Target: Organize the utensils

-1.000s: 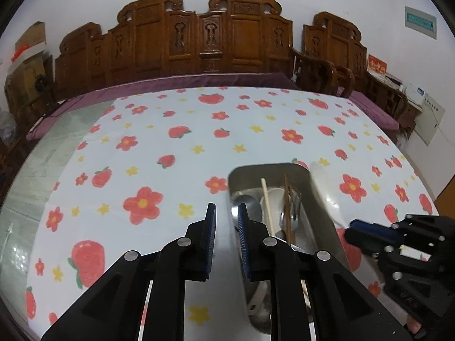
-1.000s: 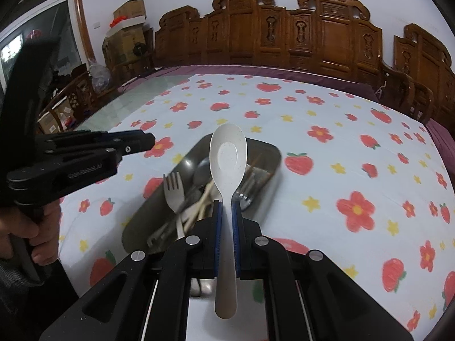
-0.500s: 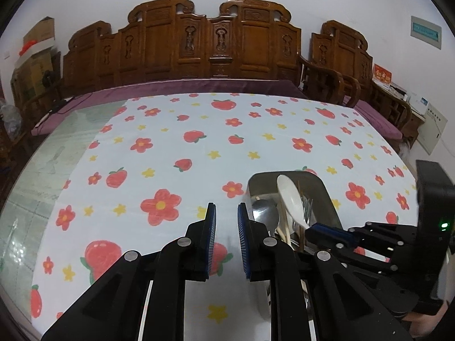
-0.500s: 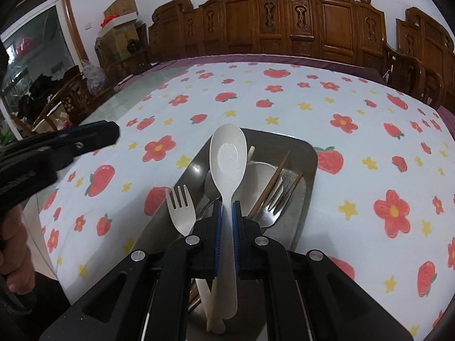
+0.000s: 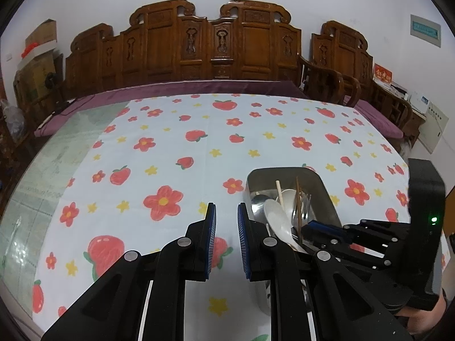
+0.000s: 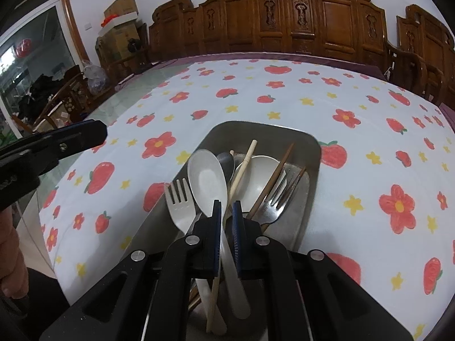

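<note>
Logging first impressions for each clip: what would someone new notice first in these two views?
The metal tray on the strawberry-and-flower tablecloth, crowded with a white fork, a steel fork and chopsticks. Right over it, the right gripper has its jaws slightly apart around the handle of the white spoon, which lies in the tray. The left gripper hangs open and empty beside the tray, carved wooden chairs behind.

The tray (image 6: 311, 153) rests on the bench (image 6: 256, 99). In the tray, the fork (image 6: 179, 207) lies leftmost, the spoon (image 6: 206, 176) just right of it, the chopsticks (image 6: 273, 182) further right. Chairs (image 6: 312, 17) stand behind the bench.
</note>
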Motion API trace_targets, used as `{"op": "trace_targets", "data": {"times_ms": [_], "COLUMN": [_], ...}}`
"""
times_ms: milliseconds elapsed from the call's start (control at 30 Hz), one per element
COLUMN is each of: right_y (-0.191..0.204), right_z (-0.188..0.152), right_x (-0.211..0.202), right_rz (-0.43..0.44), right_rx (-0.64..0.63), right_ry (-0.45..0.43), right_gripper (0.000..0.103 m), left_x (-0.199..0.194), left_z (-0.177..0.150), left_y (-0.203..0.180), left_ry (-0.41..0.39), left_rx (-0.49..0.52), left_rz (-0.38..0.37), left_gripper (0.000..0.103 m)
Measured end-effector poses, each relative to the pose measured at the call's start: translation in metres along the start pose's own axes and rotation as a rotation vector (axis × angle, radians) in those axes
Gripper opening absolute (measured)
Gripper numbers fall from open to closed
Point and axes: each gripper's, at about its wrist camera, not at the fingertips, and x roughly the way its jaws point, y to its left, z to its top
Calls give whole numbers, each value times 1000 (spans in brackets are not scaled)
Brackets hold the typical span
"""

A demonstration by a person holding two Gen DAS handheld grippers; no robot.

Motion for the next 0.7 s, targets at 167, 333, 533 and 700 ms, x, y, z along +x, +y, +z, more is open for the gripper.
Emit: {"op": "trace_targets", "data": {"times_ms": [167,333,533,700], "right_y": [-5,-17,-33,-44], "right_z": [-3,-11,-24,-37], "right_x": [-40,-82,-129,-161], "right_rz": [-28,-54,-100,-153], "right_rx": [-9,9,50,88], "right_ry": [-57,-108,-167,-206], "right_gripper": [20,32,58,88], "left_x": [-10,-25,-48,-65], "left_z": [-6,-12,-17,-20], "left_y": [-10,-28,-51,-66], "left_ry": [-4,-19,-49,-50], "left_rx": [-11,14,47,51], "left_rz": [-12,-9,2,9], "left_gripper": [23,52,89,95]}}
